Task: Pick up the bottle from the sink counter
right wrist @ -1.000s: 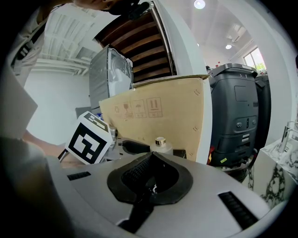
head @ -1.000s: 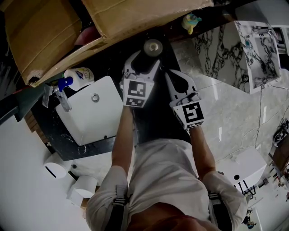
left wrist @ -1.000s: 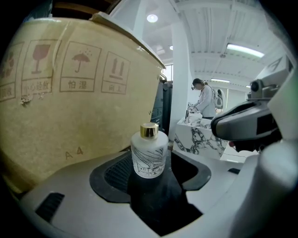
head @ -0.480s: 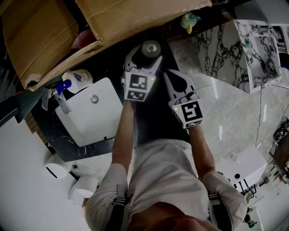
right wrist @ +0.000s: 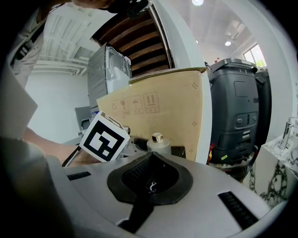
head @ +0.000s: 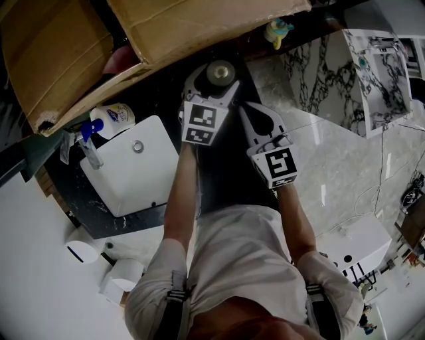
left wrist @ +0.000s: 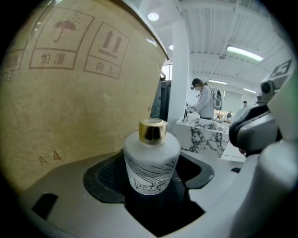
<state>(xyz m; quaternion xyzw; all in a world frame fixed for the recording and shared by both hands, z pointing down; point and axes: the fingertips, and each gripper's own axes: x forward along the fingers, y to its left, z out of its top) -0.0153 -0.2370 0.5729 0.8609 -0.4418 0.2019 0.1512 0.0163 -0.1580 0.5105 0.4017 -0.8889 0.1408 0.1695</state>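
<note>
A frosted white bottle [head: 220,72] with a gold cap stands upright on the black sink counter [head: 226,179], close to a cardboard box. My left gripper [head: 214,80] reaches around it. In the left gripper view the bottle [left wrist: 151,160] sits between the two dark pads [left wrist: 104,179], which do not press on it. Those jaws have just been opening and stand wide. My right gripper [head: 250,110] rests just right of the left one, its jaws shut and empty. In the right gripper view the bottle [right wrist: 158,143] shows beyond the closed right gripper [right wrist: 151,183], beside the left gripper's marker cube [right wrist: 104,138].
A large cardboard box [head: 199,20] leans over the counter's far side. A white basin [head: 133,176] with a faucet [head: 89,151] and a blue-pump soap bottle [head: 114,116] lies to the left. A small toy figure [head: 280,30] stands at the far right. Paper rolls [head: 123,272] sit below left.
My left gripper has slid a little further toward the bottle, and its jaws stand wider around it. The right gripper has stayed where it was.
</note>
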